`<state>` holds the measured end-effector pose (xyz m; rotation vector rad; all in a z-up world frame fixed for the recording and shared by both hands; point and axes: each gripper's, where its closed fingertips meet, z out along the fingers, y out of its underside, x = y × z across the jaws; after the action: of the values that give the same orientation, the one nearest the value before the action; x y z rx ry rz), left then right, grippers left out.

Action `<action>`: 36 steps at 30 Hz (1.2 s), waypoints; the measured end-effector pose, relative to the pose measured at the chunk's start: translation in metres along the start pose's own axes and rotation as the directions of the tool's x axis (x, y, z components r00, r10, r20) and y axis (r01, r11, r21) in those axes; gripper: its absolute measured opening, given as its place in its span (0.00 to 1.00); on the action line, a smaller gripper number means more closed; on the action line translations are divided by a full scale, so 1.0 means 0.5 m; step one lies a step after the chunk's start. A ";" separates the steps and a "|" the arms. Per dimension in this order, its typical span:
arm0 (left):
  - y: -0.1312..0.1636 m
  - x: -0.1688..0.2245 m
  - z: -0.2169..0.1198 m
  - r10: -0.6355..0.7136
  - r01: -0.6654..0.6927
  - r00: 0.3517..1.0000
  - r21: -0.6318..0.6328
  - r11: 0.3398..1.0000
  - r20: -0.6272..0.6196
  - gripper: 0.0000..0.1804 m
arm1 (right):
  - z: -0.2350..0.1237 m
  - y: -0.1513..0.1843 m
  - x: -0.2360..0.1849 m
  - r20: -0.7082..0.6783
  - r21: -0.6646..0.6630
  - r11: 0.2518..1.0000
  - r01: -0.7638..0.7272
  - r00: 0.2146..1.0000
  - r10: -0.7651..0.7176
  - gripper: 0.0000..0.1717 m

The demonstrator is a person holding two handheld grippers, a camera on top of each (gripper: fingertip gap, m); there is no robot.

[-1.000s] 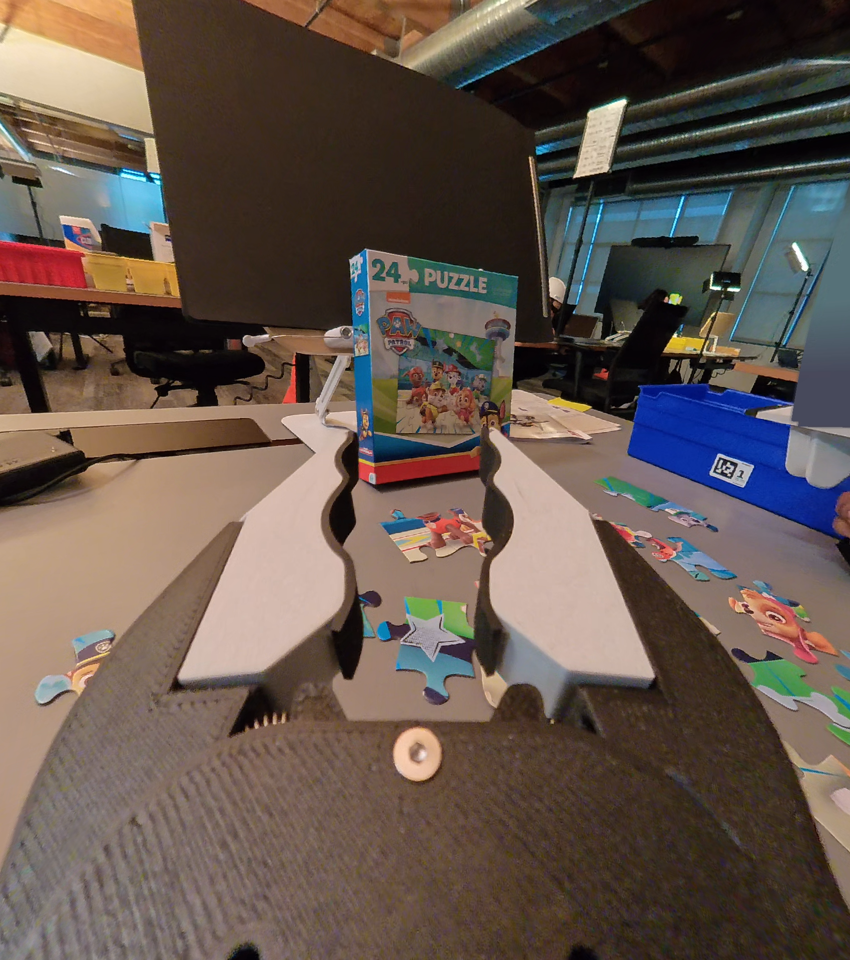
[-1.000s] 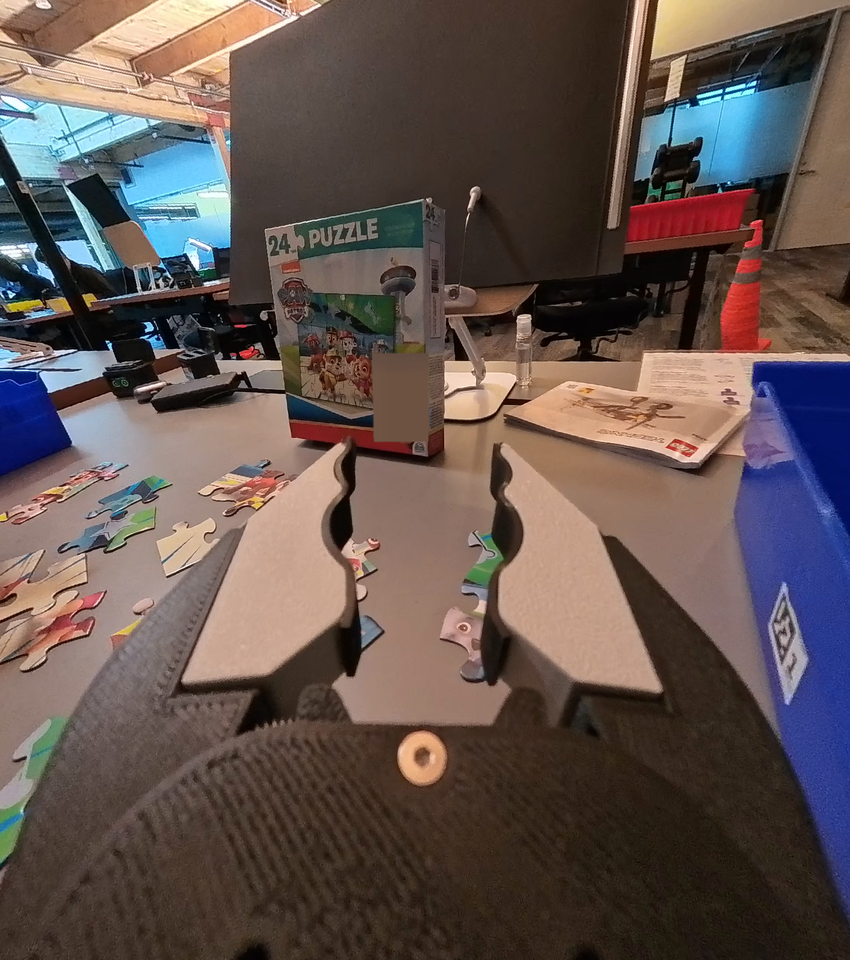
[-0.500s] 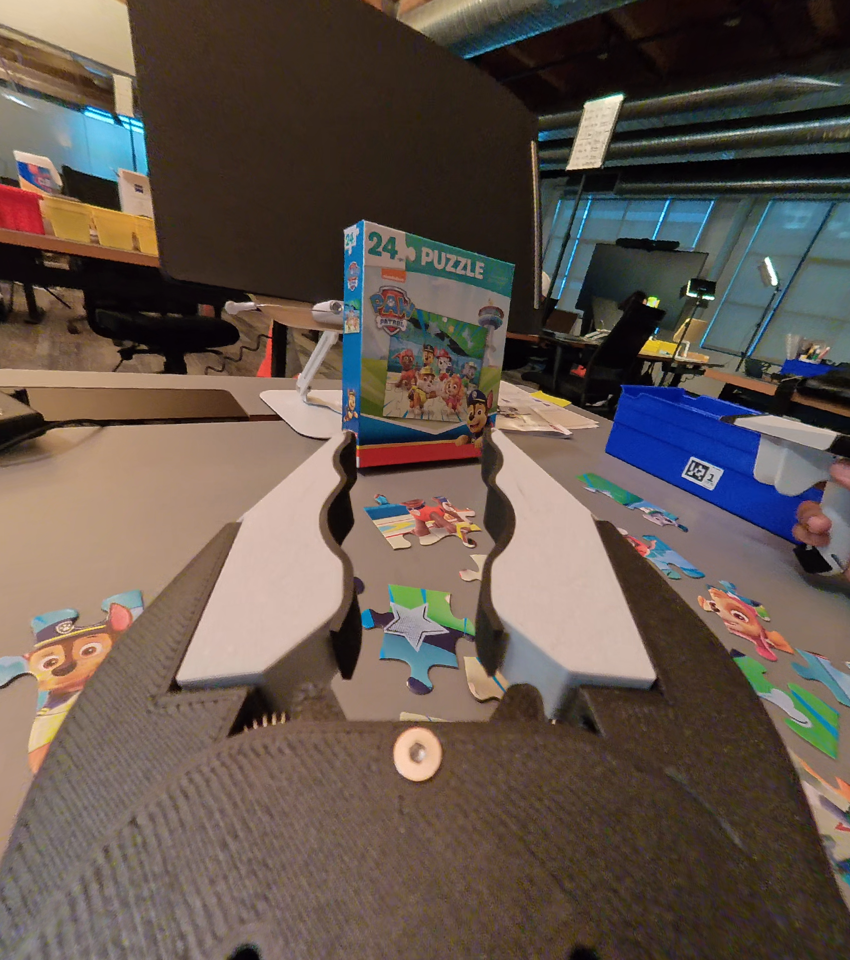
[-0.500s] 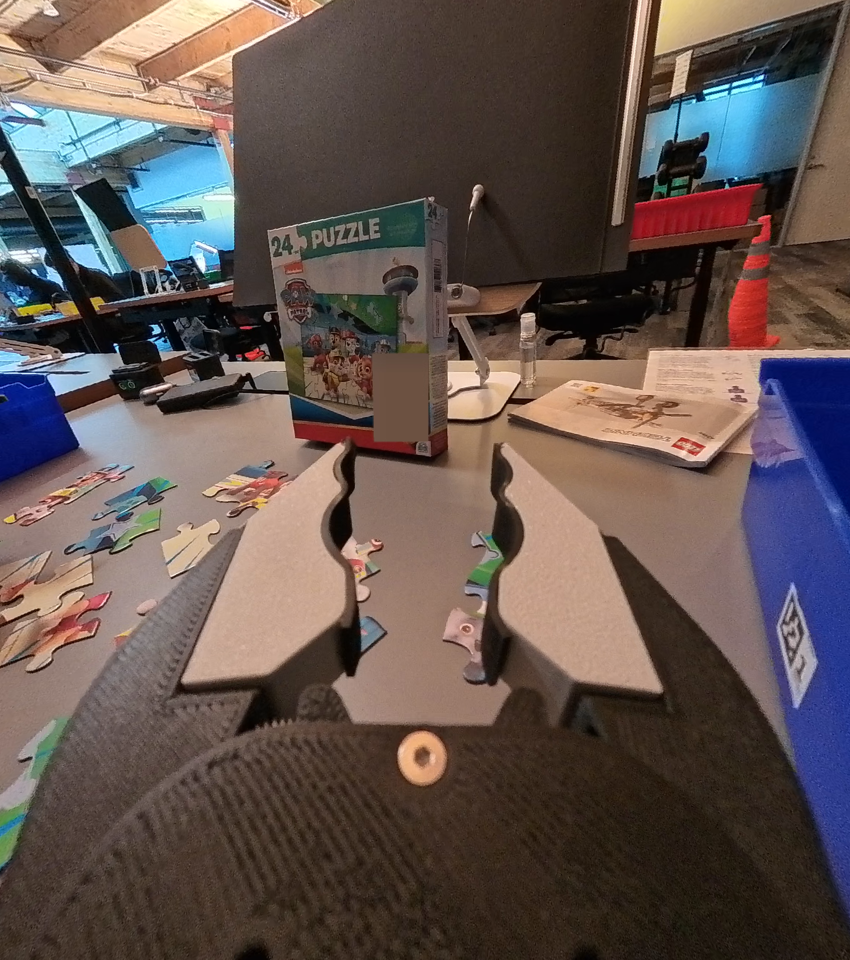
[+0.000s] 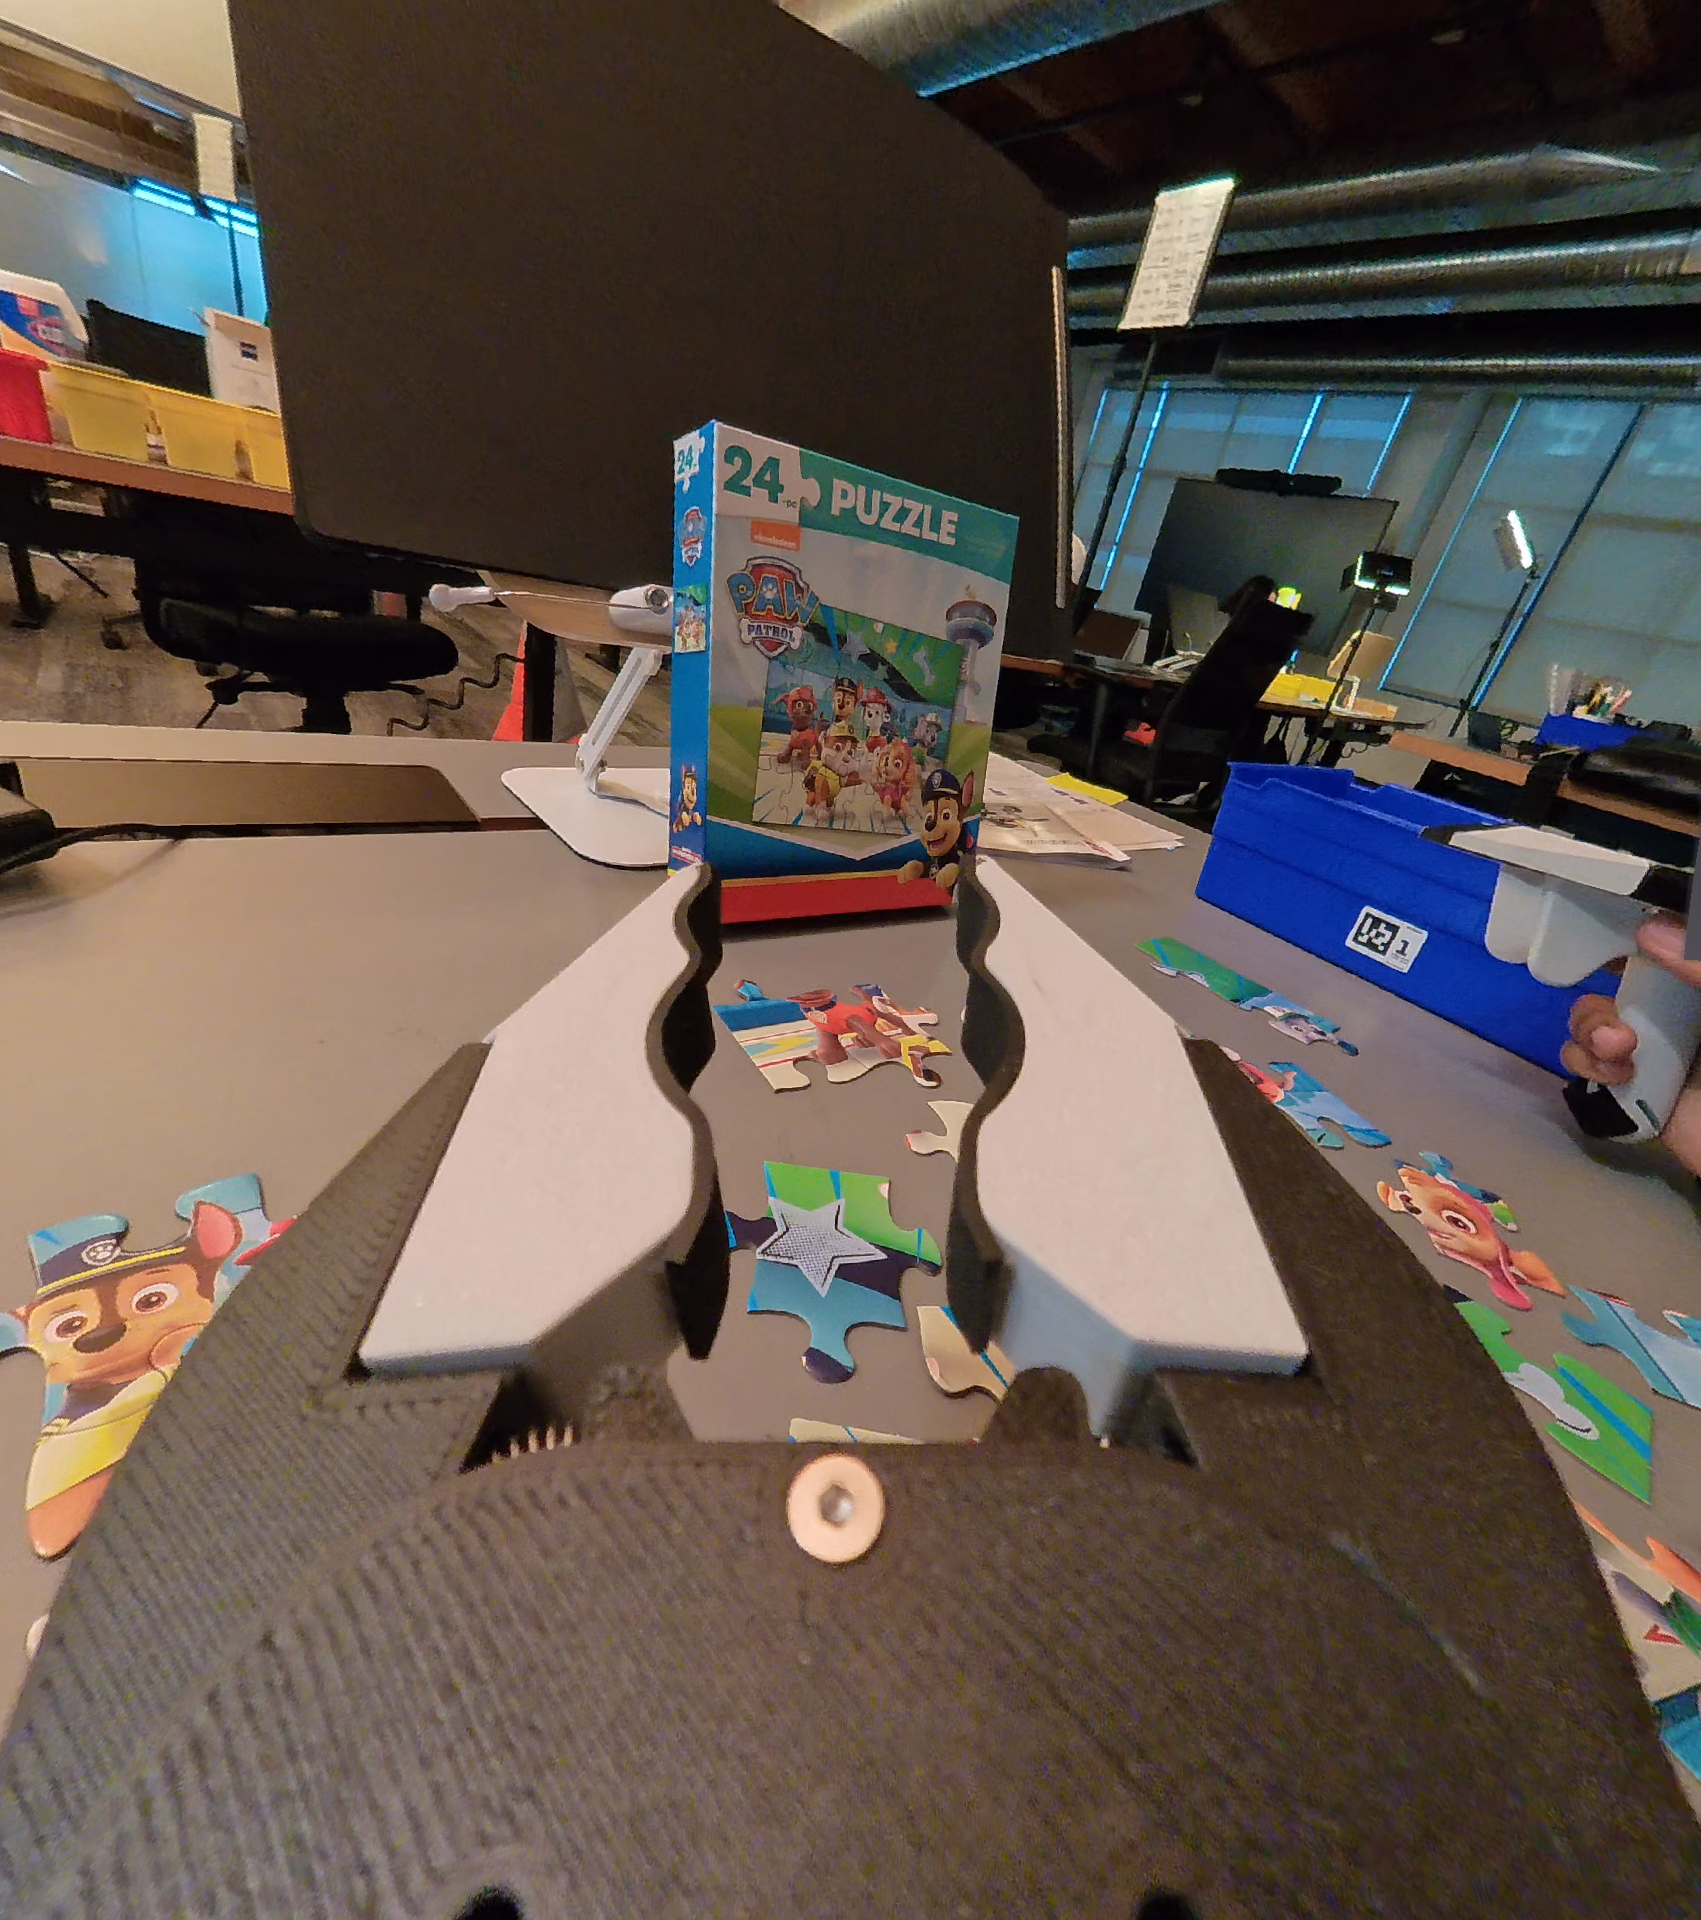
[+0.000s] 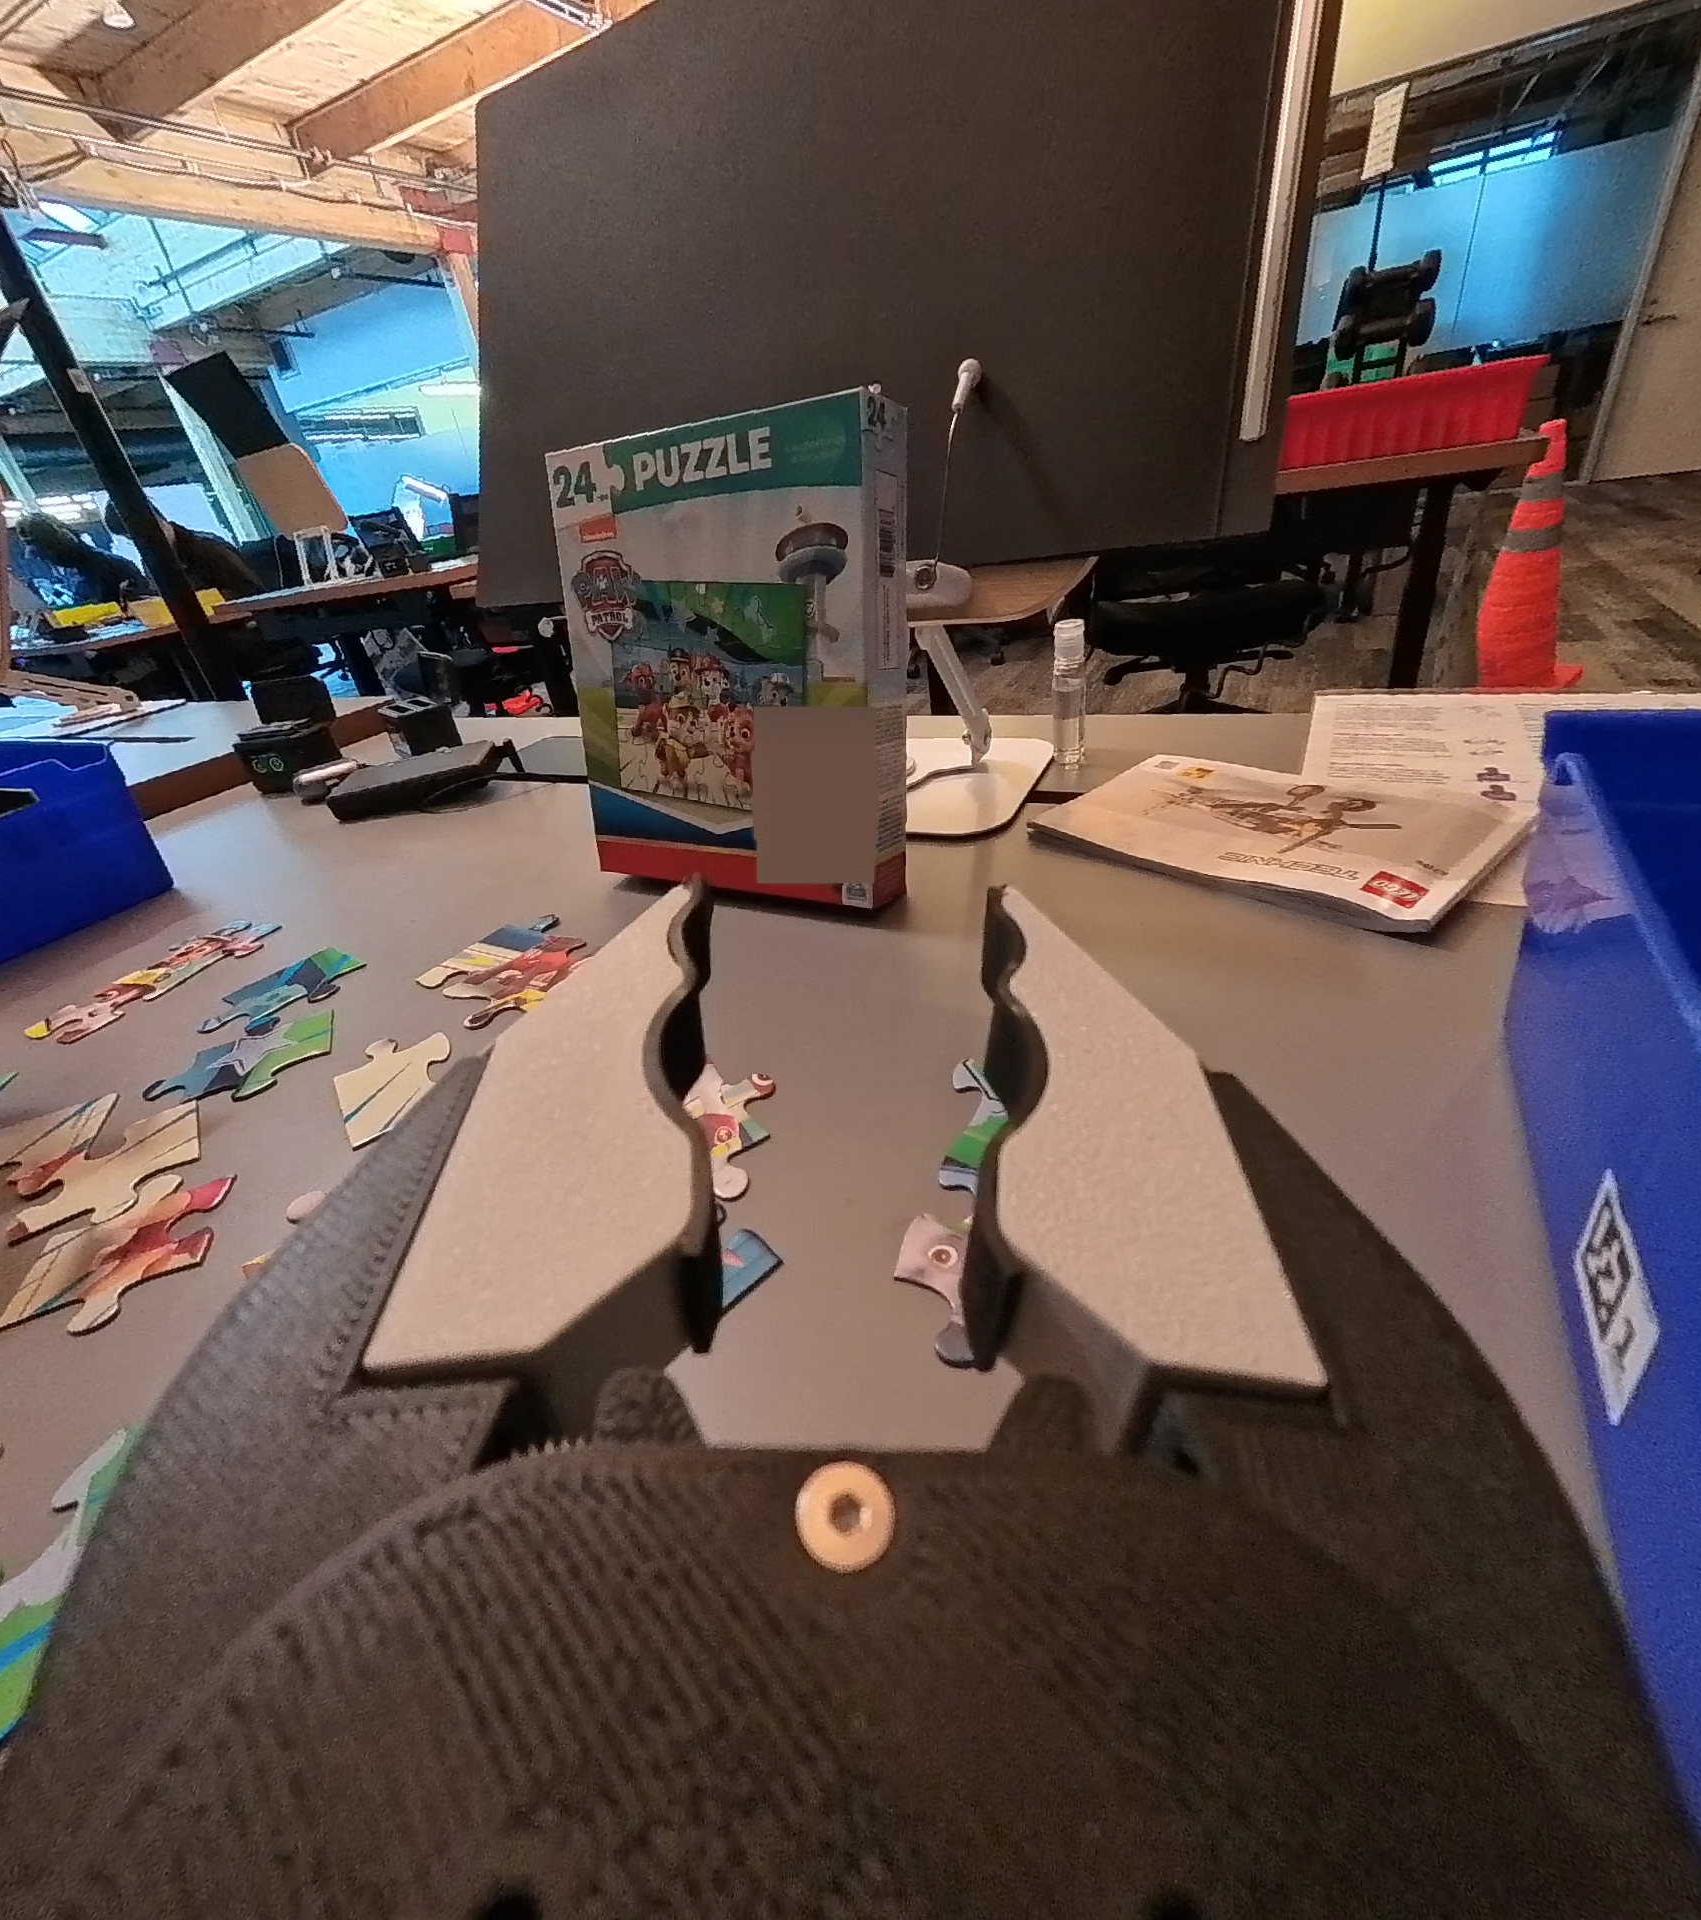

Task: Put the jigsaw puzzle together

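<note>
My left gripper (image 5: 833, 904) is open and holds nothing; it hangs above loose puzzle pieces on the grey table (image 5: 202, 987). Below its fingers lie a joined red-and-blue piece (image 5: 830, 1034) and a green-and-blue star piece (image 5: 830, 1252). A puzzle box (image 5: 841, 675) stands upright just beyond the fingertips. My right gripper (image 6: 841, 914) is open and holds nothing above the table, with small pieces (image 6: 726, 1117) under its fingers. The same box (image 6: 737, 649) stands ahead of it. The right gripper's handle, held by a hand (image 5: 1656, 1049), shows at the right of the left wrist view.
A blue bin (image 5: 1376, 883) lies right of the left gripper; another blue bin (image 6: 1677, 1143) stands close on the right gripper's right. A booklet (image 6: 1282, 842), a white stand base (image 6: 971, 790), a small clear bottle (image 6: 1069, 691) and a dark panel (image 6: 877, 260) lie behind. Several pieces (image 6: 98, 1143) are scattered on the left. One gripper's finger ends stand about 35 cm off the other's.
My left gripper moved forward toward the puzzle box and tilted down a little; its fingers stayed open. My right gripper barely moved and stayed open.
</note>
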<state>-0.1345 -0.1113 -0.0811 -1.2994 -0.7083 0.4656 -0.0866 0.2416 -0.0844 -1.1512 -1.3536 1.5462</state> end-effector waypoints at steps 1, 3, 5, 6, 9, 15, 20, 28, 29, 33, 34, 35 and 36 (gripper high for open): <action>0.000 0.000 0.000 0.000 0.000 1.000 0.000 1.000 0.000 0.25 | 0.000 0.000 0.000 0.000 -0.001 1.000 0.001 1.000 -0.001 0.30; 0.001 0.000 0.000 0.001 -0.001 1.000 -0.001 1.000 0.000 0.25 | 0.000 0.000 -0.001 0.001 -0.001 1.000 0.001 1.000 -0.001 0.30; 0.001 0.000 0.000 0.001 -0.001 1.000 -0.002 1.000 -0.001 0.25 | 0.000 0.001 -0.001 0.001 -0.001 1.000 0.002 1.000 -0.002 0.30; 0.001 0.000 0.001 0.000 0.000 1.000 -0.003 1.000 -0.001 0.25 | 0.000 0.001 -0.001 0.002 -0.002 1.000 0.001 1.000 -0.001 0.30; 0.001 0.000 0.001 0.000 0.000 1.000 -0.004 1.000 -0.001 0.25 | 0.001 0.002 -0.001 0.003 -0.004 1.000 0.001 1.000 -0.001 0.30; 0.002 0.001 0.001 -0.001 0.001 1.000 -0.007 1.000 -0.001 0.25 | 0.001 0.003 -0.003 0.006 -0.008 1.000 0.005 1.000 -0.005 0.30; 0.003 0.000 0.001 0.000 0.000 1.000 -0.008 1.000 0.000 0.25 | 0.003 0.007 -0.006 0.012 -0.019 1.000 0.010 1.000 -0.009 0.30; 0.003 0.002 0.001 -0.004 0.004 1.000 -0.008 1.000 -0.004 0.25 | 0.015 0.030 -0.021 0.019 -0.087 0.992 0.093 0.996 -0.091 0.30; 0.003 0.002 0.001 -0.004 0.004 1.000 -0.008 1.000 -0.004 0.25 | 0.016 0.032 -0.022 0.020 -0.091 0.991 0.096 0.995 -0.094 0.30; 0.003 0.002 0.001 -0.005 0.005 1.000 -0.008 1.000 -0.004 0.25 | 0.015 0.030 -0.020 0.023 -0.084 0.994 0.074 0.997 -0.073 0.30; 0.003 0.002 0.001 -0.005 0.005 1.000 -0.009 1.000 -0.004 0.25 | 0.014 0.028 -0.019 0.024 -0.079 0.995 0.066 0.998 -0.064 0.30; 0.003 0.002 0.001 -0.005 0.005 1.000 -0.009 1.000 -0.004 0.25 | 0.013 0.027 -0.018 0.026 -0.076 0.995 0.059 0.998 -0.057 0.30; 0.004 0.001 0.001 -0.005 0.005 1.000 -0.010 1.000 -0.003 0.25 | 0.013 0.027 -0.018 0.028 -0.075 0.996 0.053 0.998 -0.051 0.30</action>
<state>-0.1344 -0.1099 -0.0828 -1.3075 -0.7116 0.4564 -0.0899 0.2291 -0.0963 -1.1364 -1.4587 1.4892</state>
